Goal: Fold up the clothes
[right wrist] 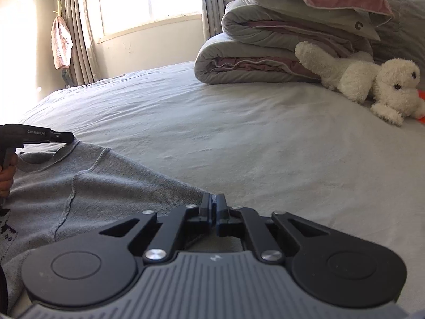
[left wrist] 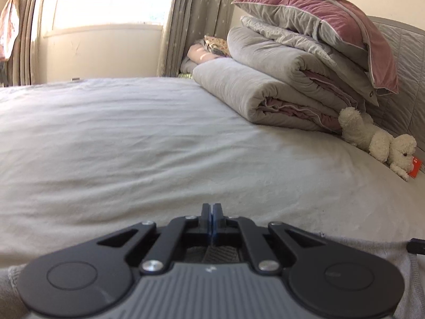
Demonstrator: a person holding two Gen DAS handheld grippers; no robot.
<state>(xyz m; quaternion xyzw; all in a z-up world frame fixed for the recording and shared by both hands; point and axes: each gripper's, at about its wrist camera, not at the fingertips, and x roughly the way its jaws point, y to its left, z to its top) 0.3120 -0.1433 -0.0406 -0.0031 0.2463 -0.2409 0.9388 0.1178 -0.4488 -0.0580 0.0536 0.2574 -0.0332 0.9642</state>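
Grey knitted sweater (right wrist: pixel 87 186) spread on white bedsheet (right wrist: pixel 239 143). Left gripper (right wrist: pixel 62 137) clamped at neckline; right gripper (right wrist: pixel 213 202) pinching shoulder edge. Likely soft, light, limp, stretchy; best held at seams and ribbing.

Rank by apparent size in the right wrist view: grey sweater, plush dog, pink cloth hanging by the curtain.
1. grey sweater, largest, though nearness to the camera inflates it.
2. plush dog.
3. pink cloth, smallest, but farthest away, so its true size is unsure.
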